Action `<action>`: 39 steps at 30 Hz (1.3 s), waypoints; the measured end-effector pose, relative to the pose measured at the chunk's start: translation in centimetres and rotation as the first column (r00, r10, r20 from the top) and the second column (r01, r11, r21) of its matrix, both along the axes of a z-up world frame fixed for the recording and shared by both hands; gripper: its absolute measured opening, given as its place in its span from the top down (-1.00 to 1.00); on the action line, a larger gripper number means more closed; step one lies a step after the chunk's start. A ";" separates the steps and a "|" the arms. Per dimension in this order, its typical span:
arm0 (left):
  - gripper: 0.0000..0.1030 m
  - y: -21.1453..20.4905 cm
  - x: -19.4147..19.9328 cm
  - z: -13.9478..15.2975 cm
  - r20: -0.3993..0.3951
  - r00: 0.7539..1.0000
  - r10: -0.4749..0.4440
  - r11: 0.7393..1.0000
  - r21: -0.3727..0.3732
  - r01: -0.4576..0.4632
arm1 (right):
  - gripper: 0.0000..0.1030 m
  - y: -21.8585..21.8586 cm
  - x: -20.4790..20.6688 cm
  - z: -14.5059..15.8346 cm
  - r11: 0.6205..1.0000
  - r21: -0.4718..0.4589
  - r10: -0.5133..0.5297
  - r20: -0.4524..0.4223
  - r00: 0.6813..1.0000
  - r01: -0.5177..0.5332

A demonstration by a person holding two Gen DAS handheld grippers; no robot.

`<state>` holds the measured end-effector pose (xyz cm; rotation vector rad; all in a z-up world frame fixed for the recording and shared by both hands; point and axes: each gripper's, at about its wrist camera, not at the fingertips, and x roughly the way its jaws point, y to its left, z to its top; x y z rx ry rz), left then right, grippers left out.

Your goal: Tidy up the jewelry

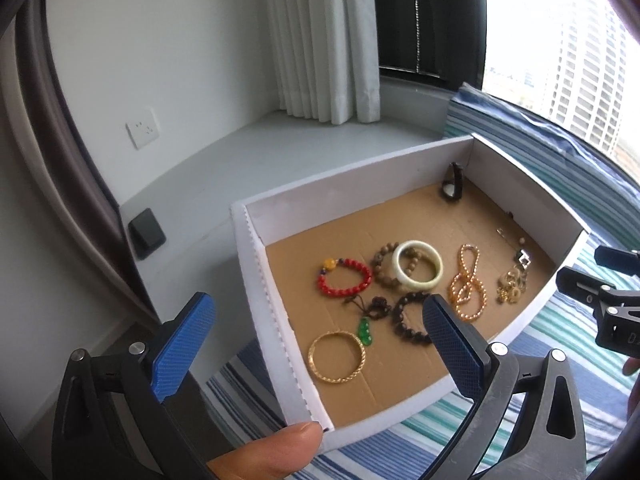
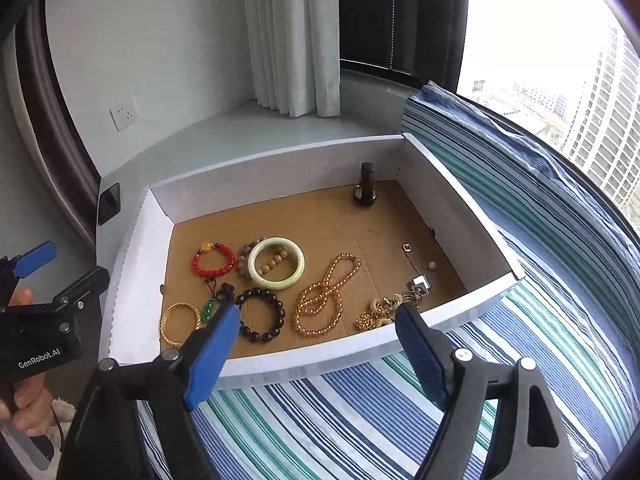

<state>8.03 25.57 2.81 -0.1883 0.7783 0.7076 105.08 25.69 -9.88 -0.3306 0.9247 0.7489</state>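
Note:
A white cardboard box [image 1: 256,248] with a brown floor sits on a striped cover. Inside lie a red bead bracelet [image 1: 360,266], a pale jade bangle [image 1: 418,285], a dark bead bracelet [image 1: 400,320], a gold bangle [image 1: 336,379], a green pendant [image 1: 365,332], a gold bead necklace [image 2: 340,268] and a tangle of gold chains [image 2: 380,312]. My left gripper [image 1: 319,302] hovers open over the box's near left corner. My right gripper [image 2: 318,312] hangs open above the box's near wall, in line with the necklace. Neither holds anything.
A small dark stand [image 2: 366,190] is upright in the box's far corner. The striped bedcover [image 2: 360,412] spreads in front and to the right. A grey ledge [image 1: 280,140] with a flat black object [image 1: 147,233], a curtain [image 1: 320,40] and a window lie behind. A thumb [image 1: 272,452] shows low down.

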 end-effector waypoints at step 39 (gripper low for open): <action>-0.99 0.1 -0.3 1.1 0.019 0.997 0.070 0.991 -0.118 -0.067 | -0.58 1.4 -1.1 1.9 0.996 -0.058 0.065 -0.026 0.998 -0.066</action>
